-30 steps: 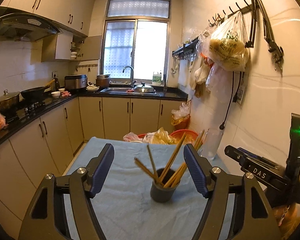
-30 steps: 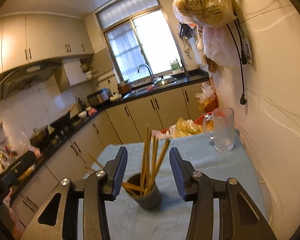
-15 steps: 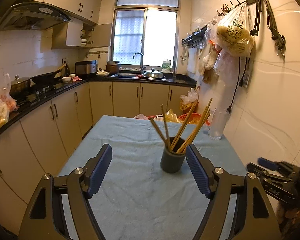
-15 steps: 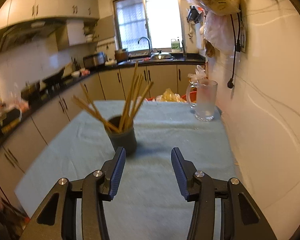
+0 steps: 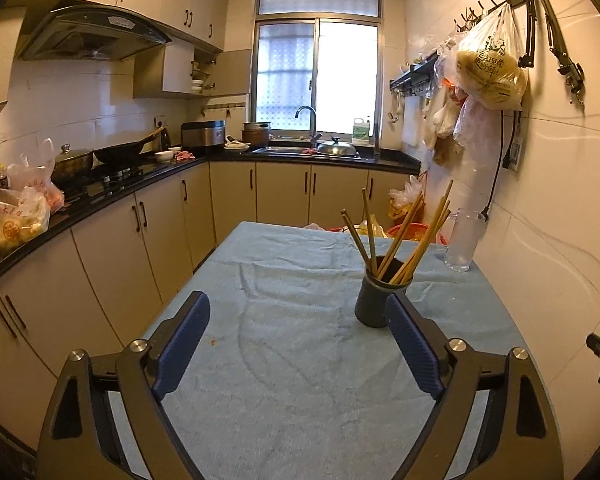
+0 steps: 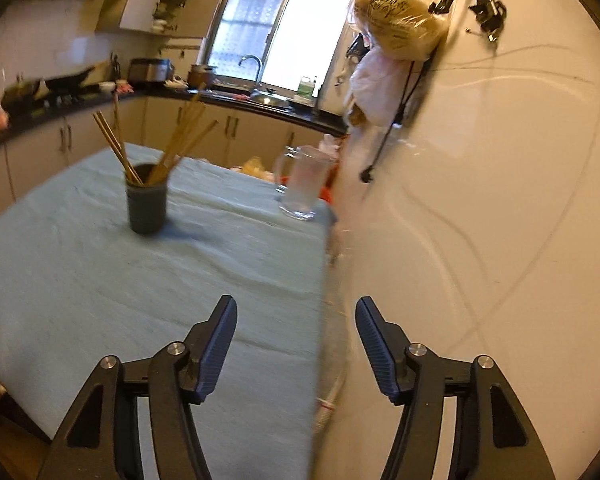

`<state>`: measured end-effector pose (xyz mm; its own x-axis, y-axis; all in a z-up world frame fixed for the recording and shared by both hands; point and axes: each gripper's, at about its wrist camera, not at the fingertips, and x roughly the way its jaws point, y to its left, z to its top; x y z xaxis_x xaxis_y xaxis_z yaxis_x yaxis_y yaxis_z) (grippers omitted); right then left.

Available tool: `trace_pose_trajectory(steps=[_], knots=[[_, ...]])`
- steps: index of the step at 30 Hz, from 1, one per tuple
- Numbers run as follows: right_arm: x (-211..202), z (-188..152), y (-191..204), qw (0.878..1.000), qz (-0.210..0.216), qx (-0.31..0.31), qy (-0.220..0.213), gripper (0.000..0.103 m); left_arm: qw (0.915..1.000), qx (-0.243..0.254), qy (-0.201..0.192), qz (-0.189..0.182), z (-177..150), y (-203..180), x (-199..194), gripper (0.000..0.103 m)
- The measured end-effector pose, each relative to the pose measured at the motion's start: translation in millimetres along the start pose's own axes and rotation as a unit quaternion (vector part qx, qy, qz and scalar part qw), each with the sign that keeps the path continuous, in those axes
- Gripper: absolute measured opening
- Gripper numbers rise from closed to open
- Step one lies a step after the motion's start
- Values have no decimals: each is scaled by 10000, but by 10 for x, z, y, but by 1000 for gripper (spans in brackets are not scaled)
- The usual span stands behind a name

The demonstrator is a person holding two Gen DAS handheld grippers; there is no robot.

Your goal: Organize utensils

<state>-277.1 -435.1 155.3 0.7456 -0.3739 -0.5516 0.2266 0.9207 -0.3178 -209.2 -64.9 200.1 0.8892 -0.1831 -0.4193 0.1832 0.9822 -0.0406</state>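
Note:
A dark grey cup (image 5: pixel 376 298) holding several wooden chopsticks (image 5: pixel 404 236) stands upright on the light blue tablecloth (image 5: pixel 284 320). It also shows in the right wrist view (image 6: pixel 146 208), far left of the jaws, with its chopsticks (image 6: pixel 180 140). My left gripper (image 5: pixel 296 312) is open and empty, low over the table, with the cup just beyond its right finger. My right gripper (image 6: pixel 296 320) is open and empty, over the table's right edge beside the wall.
A clear glass mug (image 5: pixel 462 240) stands at the table's far right corner, also in the right wrist view (image 6: pixel 304 184). The white wall (image 6: pixel 480 200) is close on the right, with hanging bags (image 5: pixel 488 68). Kitchen counters (image 5: pixel 112 184) run along the left.
Both grippers have pulled back from the cup, which now sits farther off. The right gripper has swung right toward the wall. Both jaws stay open.

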Motion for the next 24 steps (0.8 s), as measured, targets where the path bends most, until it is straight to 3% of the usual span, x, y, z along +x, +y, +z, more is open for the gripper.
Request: trace_pose_trajectory(steps=[6, 14, 22, 24], knots=[[109, -169, 343, 9991, 384, -77, 163, 70, 9998, 152, 113, 89, -79, -39, 41, 90], [436, -129, 889, 9834, 1575, 833, 353, 70, 9994, 46, 91, 333, -101, 49, 99, 96], [544, 41, 1145, 9768, 1735, 1226, 291, 70, 9988, -88, 3, 488, -157, 155, 200, 97], [585, 57, 1143, 9752, 1713, 1360, 330, 70, 9984, -86, -70, 558, -173, 177, 210, 101]])
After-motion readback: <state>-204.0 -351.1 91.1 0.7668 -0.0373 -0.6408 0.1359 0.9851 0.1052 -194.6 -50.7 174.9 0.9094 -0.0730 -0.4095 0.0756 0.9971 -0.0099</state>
